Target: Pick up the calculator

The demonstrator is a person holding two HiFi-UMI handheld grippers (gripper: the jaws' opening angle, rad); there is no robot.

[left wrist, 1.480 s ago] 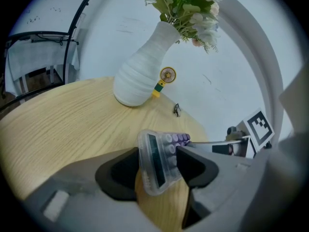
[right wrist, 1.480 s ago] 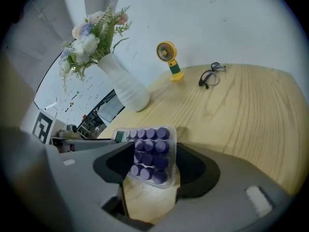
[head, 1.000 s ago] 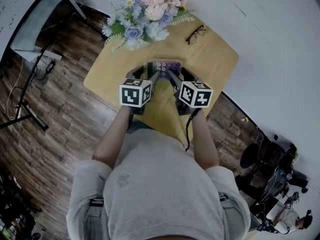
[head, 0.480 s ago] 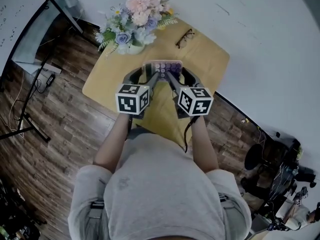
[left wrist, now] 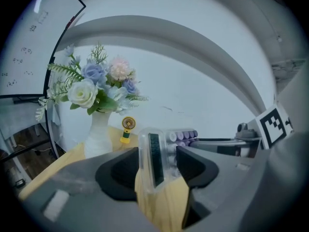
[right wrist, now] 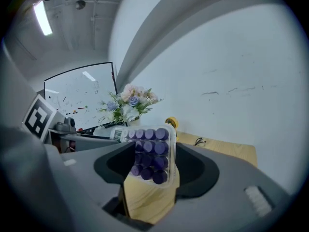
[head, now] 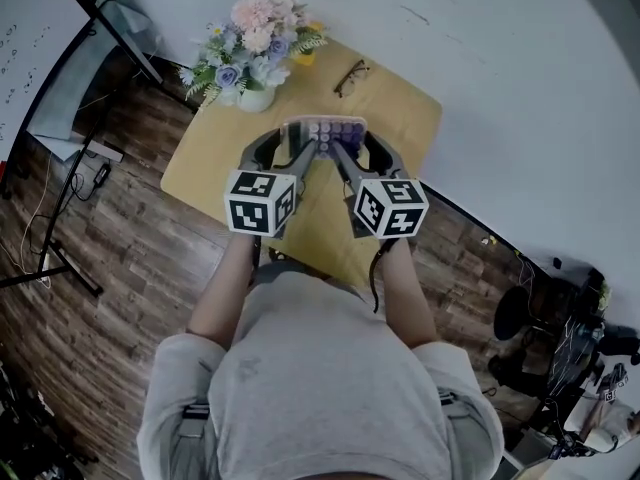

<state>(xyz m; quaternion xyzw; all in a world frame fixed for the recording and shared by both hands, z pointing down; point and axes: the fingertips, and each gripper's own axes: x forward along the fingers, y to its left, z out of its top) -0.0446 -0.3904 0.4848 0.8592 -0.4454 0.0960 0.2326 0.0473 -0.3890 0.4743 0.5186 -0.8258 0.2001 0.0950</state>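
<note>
The calculator [head: 322,132] hung in the air above the table [head: 405,118], pinched between both tools. Your left gripper [left wrist: 155,164] was clamped across it, with the clear case seen edge-on. Your right gripper [right wrist: 150,166] was closed on the end with the purple keys. Over the last second the tabletop, the bouquet [head: 255,33] and the glasses [head: 350,76] shrank and slid away beneath it, and neither grip let go. I'd judge the lift effectively done; you only needed to hold it steady.
</note>
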